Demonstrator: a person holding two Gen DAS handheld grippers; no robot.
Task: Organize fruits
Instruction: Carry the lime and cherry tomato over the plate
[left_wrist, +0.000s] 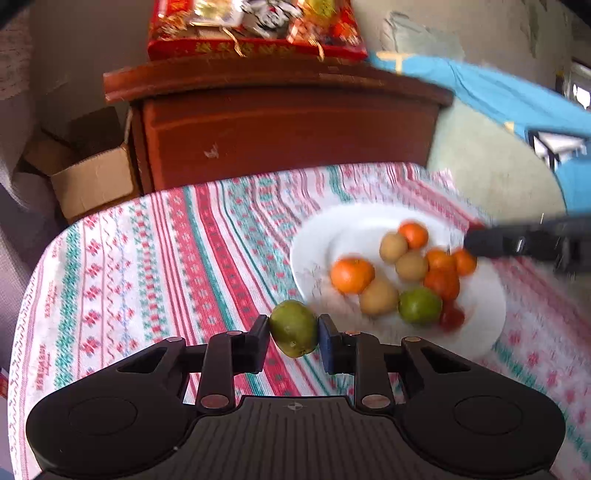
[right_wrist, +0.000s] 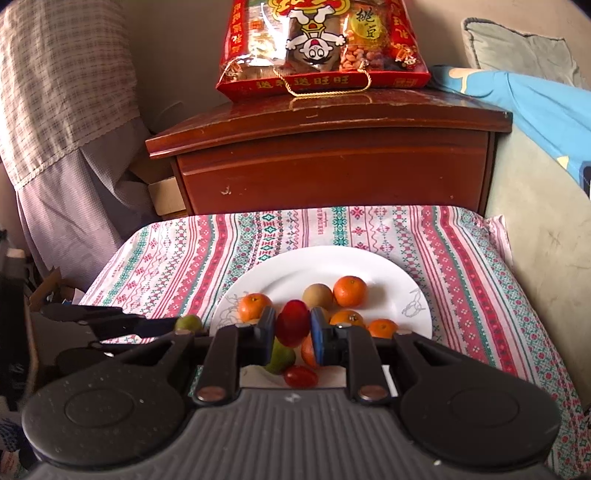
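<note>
left tool (left_wrist: 293, 334) pinches a green fruit (left_wrist: 294, 328); right tool (right_wrist: 293, 330) pinches a red fruit (right_wrist: 293, 328), hiding plate (right_wrist: 369, 262) fruit.

Red fruit (right_wrist: 293, 328) in right gripper (right_wrist: 293, 330) above plate (right_wrist: 328, 260)

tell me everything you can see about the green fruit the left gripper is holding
The green fruit is small and roundish, slightly oval, with smooth, dull yellow-green skin that browns a little toward its underside. It is clamped at its sides between the two pads of the left gripper, lifted above the striped tablecloth, just short of the near-left rim of the white plate. Only the pads touch it. The right wrist view shows it beside the plate's left edge.
</note>
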